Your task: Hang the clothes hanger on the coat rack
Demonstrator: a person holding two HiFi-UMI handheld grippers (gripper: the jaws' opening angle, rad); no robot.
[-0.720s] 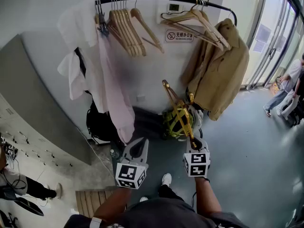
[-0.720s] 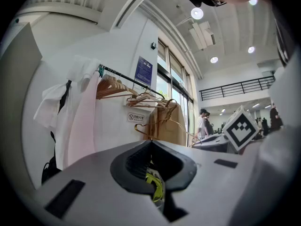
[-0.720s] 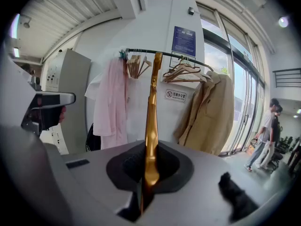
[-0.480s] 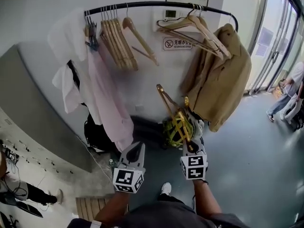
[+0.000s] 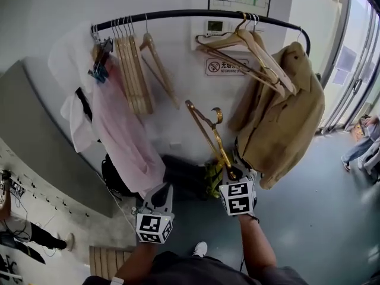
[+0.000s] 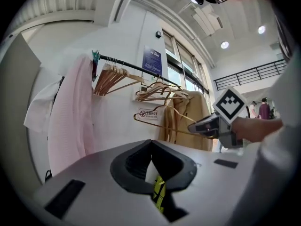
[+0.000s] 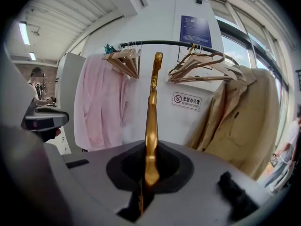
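At centre frame, the right gripper is pinching the gold hanger, which is slanting up-left from its jaws, below the coat rack.

A pink garment hangs at the left, with a white garment just beside it and a bunch of bare wooden hangers to its right. A tan jacket hangs at the right. A no-smoking sign is on the wall between them. A black bag lies on the floor below.
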